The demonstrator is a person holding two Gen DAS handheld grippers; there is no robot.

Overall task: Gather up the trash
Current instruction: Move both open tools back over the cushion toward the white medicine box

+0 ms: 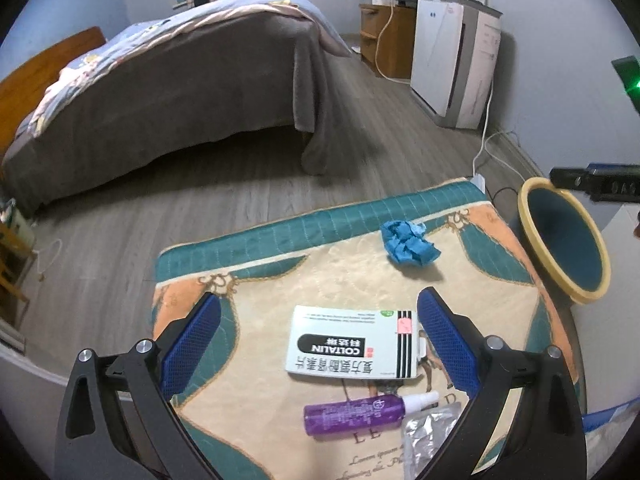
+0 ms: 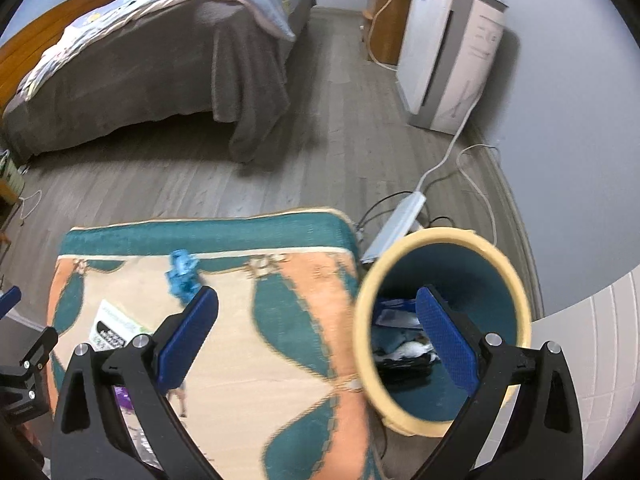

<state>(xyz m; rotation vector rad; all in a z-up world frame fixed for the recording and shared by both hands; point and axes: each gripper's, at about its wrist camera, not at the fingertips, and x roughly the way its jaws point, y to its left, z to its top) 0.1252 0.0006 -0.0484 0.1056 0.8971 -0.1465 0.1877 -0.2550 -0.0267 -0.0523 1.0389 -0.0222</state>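
Blue crumpled paper wad (image 1: 409, 247) lies near the teal yellow-rimmed bin (image 1: 568, 240); left tongs (image 1: 320, 344) and right tongs (image 2: 318, 334) both gape empty, right poised at the bin for dropping.

On the mat (image 1: 248, 360), the box (image 1: 354, 342) lies mid-mat, with the bottle (image 1: 356, 414) and foil (image 1: 428, 436) toward the near edge. The wad (image 1: 408, 242) sits near the far right corner. The bin (image 1: 564, 240) stands off the right edge, trash inside.

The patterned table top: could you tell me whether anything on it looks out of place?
Yes: a crumpled blue wad lies loose near the far edge, and a purple spray bottle lies on its side beside a medicine box.
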